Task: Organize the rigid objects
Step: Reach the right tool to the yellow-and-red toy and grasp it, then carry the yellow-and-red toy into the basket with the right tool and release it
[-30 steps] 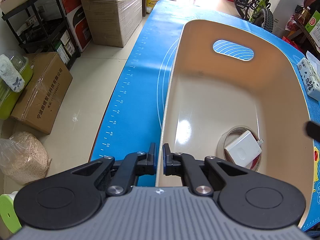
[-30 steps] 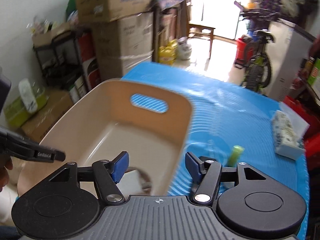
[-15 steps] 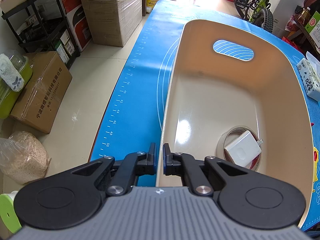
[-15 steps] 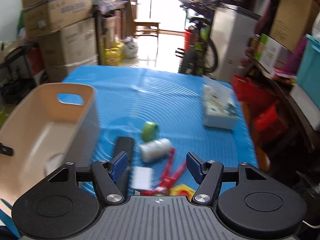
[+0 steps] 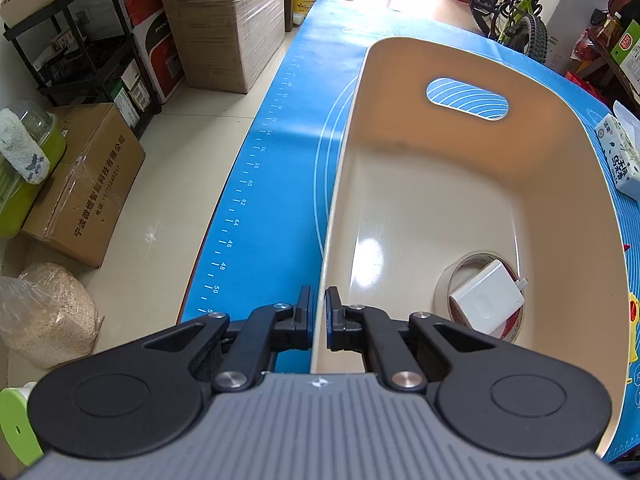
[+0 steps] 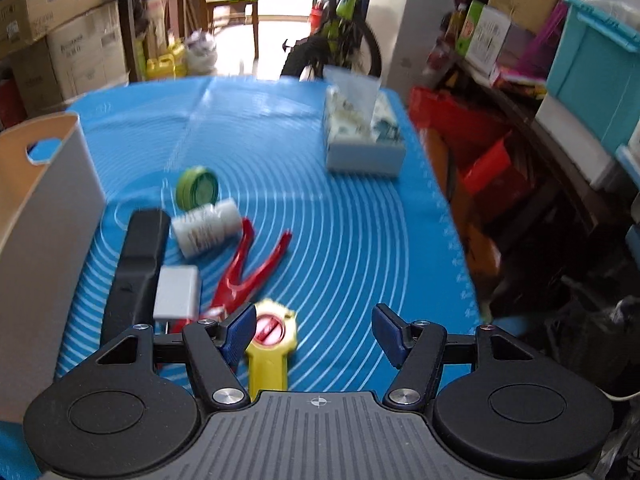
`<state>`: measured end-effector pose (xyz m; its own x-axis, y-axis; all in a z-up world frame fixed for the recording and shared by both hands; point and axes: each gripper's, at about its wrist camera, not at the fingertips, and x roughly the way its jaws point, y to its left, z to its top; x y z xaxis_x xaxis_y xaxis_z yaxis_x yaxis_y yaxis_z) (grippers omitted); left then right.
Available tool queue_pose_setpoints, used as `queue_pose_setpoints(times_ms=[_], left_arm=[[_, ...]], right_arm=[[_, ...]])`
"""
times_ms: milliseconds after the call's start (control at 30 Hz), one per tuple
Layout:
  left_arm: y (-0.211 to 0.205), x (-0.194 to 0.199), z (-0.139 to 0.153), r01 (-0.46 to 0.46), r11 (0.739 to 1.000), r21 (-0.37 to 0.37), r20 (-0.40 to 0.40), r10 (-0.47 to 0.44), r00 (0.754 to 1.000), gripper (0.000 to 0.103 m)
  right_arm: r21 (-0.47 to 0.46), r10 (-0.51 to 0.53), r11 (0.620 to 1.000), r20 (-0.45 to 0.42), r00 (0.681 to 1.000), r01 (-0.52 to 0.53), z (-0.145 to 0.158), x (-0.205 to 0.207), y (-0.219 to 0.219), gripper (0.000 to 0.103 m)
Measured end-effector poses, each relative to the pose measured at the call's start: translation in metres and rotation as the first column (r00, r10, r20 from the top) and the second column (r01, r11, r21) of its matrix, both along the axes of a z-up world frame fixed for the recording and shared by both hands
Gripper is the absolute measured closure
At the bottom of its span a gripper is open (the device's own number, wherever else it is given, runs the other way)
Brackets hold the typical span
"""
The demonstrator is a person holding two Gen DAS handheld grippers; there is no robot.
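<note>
My left gripper [image 5: 318,316] is shut on the near rim of the beige bin [image 5: 340,168]. In the bin lie a tape roll [image 5: 444,280] and a white charger [image 5: 486,302] resting on the roll. My right gripper [image 6: 314,330] is open and empty above the blue mat [image 6: 360,220]. Loose on the mat before it are a yellow tool [image 6: 270,348], a red clip [image 6: 244,272], a white adapter [image 6: 176,294], a long black block [image 6: 138,264], a white jar [image 6: 206,228] and a green tape roll [image 6: 198,188]. The bin shows at the left of the right wrist view [image 6: 52,208].
A tissue box [image 6: 362,136] stands at the mat's far right and also shows in the left wrist view [image 5: 618,160]. Cardboard boxes [image 5: 224,20] and a black shelf [image 5: 88,52] stand on the floor to the left. A bicycle [image 6: 340,40] is beyond the table.
My right gripper has swung from over the bin to the right, now over the loose objects on the mat. My left gripper has not moved.
</note>
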<state>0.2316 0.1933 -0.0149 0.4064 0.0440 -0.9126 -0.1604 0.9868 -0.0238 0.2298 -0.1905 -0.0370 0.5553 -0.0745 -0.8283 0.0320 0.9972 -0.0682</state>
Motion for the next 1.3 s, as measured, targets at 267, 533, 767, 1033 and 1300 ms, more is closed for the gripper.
queue_pose_setpoints(times_ms=[267,533,767,1033,1300], left_arm=[[0.004,0.000,0.000,0.001,1.000,-0.002,-0.001,-0.001,1.000,0.095],[0.005,0.001,0.000,0.001,1.000,-0.002,-0.001,-0.001,1.000,0.095],[0.005,0.002,0.000,0.001,1.000,0.001,-0.003,-0.001,1.000,0.095],[0.004,0.002,0.000,0.002,1.000,0.003,-0.004,-0.002,1.000,0.095],[0.004,0.002,0.000,0.001,1.000,-0.001,-0.003,-0.001,1.000,0.095]], right_arm=[[-0.009,0.045,0.999,-0.117,0.992,-0.046,-0.031,0.009,0.009,0.037],[0.000,0.051,0.999,-0.166,0.985,-0.052,-0.049,0.018,0.010,0.040],[0.064,0.081,0.995,-0.162,0.983,-0.072,-0.052,0.019,0.011,0.068],[0.037,0.082,0.996,-0.150,0.985,-0.077,-0.046,0.015,0.015,0.068],[0.026,0.038,0.999,-0.050,0.998,-0.037,-0.020,0.008,0.011,0.068]])
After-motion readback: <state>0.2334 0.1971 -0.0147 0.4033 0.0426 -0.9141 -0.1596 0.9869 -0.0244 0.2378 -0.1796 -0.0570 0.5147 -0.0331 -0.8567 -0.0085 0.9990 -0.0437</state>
